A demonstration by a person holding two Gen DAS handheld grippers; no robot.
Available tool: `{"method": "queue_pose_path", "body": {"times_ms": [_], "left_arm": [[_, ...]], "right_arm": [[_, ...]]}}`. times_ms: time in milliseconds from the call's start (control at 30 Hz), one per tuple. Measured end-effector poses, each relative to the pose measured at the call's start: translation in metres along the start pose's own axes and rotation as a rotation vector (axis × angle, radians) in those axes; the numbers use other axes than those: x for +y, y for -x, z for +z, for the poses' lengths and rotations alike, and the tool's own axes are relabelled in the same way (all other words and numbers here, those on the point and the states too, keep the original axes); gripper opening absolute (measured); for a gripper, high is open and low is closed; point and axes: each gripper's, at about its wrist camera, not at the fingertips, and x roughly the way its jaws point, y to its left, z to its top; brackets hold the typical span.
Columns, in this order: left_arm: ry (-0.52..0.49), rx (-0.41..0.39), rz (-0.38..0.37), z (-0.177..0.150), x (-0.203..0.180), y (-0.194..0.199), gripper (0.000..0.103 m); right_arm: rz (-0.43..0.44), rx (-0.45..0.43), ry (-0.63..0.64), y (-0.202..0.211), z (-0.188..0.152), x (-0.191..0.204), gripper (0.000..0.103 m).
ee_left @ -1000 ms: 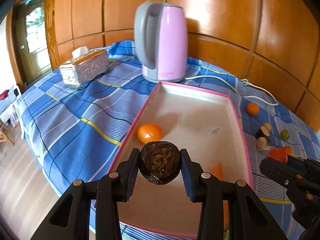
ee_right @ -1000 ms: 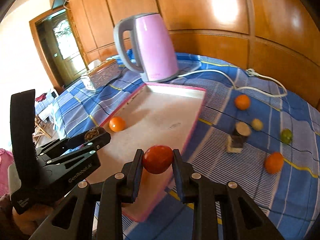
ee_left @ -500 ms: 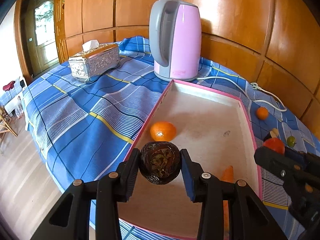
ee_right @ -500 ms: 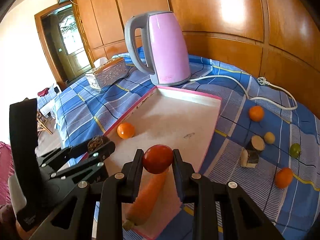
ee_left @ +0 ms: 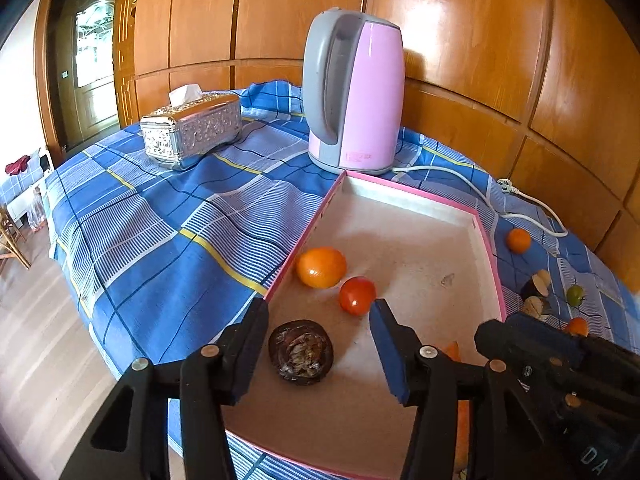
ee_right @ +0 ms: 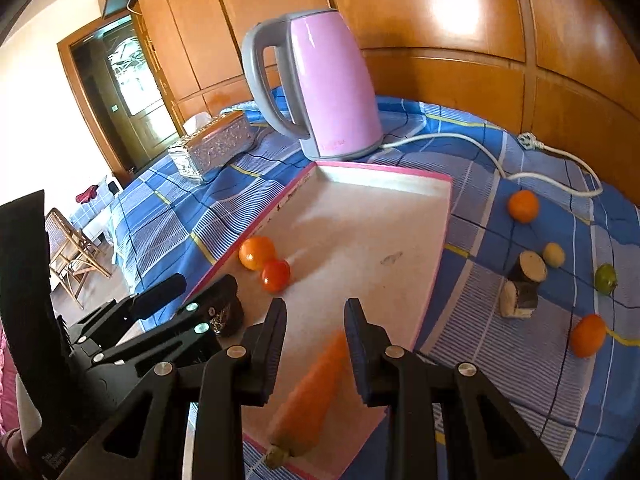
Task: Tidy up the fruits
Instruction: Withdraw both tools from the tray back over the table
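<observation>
Mangosteen (ee_left: 300, 351) lies on tray (ee_left: 416, 196) floor, near corner, w/ left gripper (ee_left: 318, 350) jaws opening around it, pads clear. Tomato (ee_left: 357, 296) sits just beyond, touching orange (ee_left: 321, 267). Right gripper (ee_right: 316, 340) jaws opening too, holding nothing; carrot (ee_right: 310, 392) lies on tray below them. Kettle (ee_left: 354, 96) behind tray.
</observation>
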Motion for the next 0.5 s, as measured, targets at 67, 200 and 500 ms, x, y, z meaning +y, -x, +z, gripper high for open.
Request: {"method": "queue_pose_path", "body": {"times_ms": [67,200,500], "left_arm": [[0.003,0.001,-0.004,0.0,-0.001,0.0,0.053],[0.003,-0.003,-0.015,0.0,-0.004,0.003,0.053],[-0.024,-0.004,-0.038,-0.002,-0.014,0.008,0.054]], "right_arm": [[-0.011,0.0,-0.013,0.002,-0.003,-0.002,0.03],[-0.052,-0.003,-0.021,0.006,-0.008,-0.005,0.031],[-0.149,-0.033,-0.022,0.02,-0.014,-0.008,0.034]]}}
